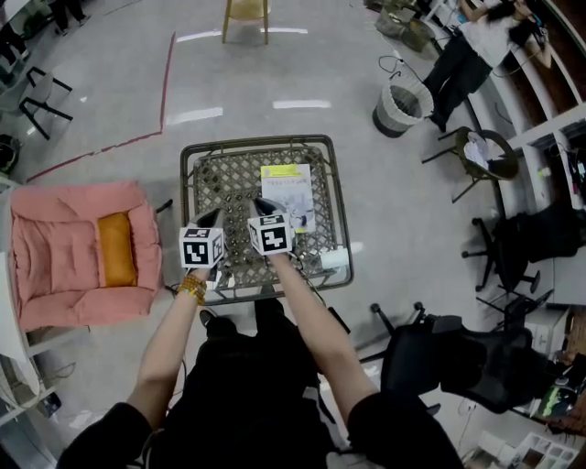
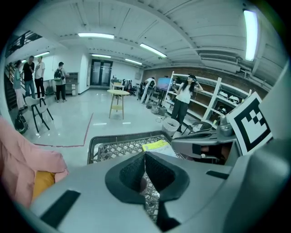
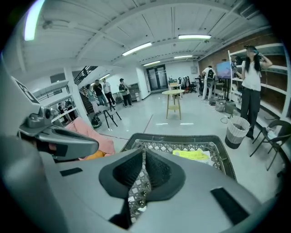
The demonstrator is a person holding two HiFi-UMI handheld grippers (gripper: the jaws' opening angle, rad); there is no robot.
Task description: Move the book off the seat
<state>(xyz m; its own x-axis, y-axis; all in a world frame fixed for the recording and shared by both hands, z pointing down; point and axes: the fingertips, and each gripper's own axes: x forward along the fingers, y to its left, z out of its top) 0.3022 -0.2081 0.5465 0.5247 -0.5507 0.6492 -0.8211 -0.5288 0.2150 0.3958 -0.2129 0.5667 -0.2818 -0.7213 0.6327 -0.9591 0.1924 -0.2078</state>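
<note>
Book (image 1: pixel 287 195) entry: yellow-and-white cover, lying flat on the far right part of the woven seat (image 1: pixel 229 179), not held by either of my grippers.

Nearest to me, both forearms reach out over the seat's near edge. A beaded band sits on my left wrist (image 1: pixel 192 289).

Left gripper (image 1: pixel 212 216): in its own view the two dark pads meet in a closed seam at the tips. Nothing is pinched between them; only the seat's lattice shows through the small gap below the seam. It touches nothing that I can see.

Right gripper (image 1: pixel 260 205): same reading. The pads are pressed together at the tips, empty, with lattice visible behind the lower gap. From the head view its tips lie just beside the book's left edge. The right gripper view puts the book farther off and to the right, clear of the jaws.

Both grippers sit side by side over the near half of the seat, marker cubes facing up.

A small white object (image 1: pixel 334 258) lies at the seat's near right corner.

To the left of the seat is a pink padded chair (image 1: pixel 55 252) with an orange cushion (image 1: pixel 116 247) on it.

Farther out on the grey floor, a slatted waste bin (image 1: pixel 400 108) stands to the right. A wooden stool (image 1: pixel 246 14) stands beyond the seat.
</note>
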